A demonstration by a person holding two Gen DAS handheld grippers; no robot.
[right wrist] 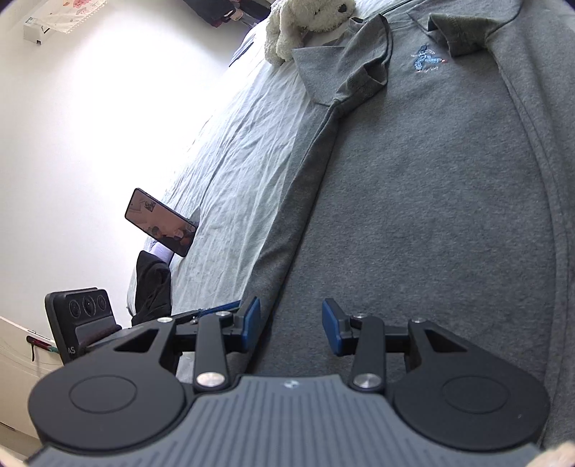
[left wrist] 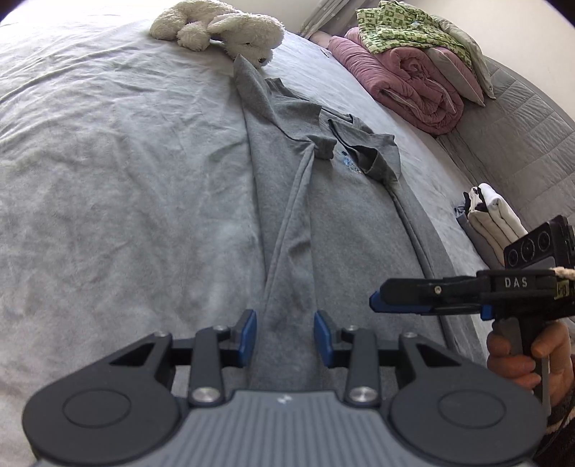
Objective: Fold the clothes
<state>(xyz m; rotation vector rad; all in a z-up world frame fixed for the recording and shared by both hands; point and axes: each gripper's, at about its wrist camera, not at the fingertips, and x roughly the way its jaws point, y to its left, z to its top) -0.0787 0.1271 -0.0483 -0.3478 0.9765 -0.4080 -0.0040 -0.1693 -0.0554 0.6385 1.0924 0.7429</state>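
Bare bed sheet [left wrist: 107,151] lies wide left of the grey shirt [left wrist: 323,215]; plush rabbit [left wrist: 222,30], rolled quilts [left wrist: 406,79] and folded whites [left wrist: 492,219] crowd its far and right sides.

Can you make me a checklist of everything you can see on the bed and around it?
Surface: bed sheet, pale grey and wrinkled.
Job's things: grey polo shirt lying flat, sides folded in.
Clutter: plush bunny by the shirt's top; pink quilt; green patterned cloth; folded white stack; phone.
Grippers: left gripper open over the shirt; right gripper open over the shirt.
Cables: nothing seen.
Surroundings: white wall.
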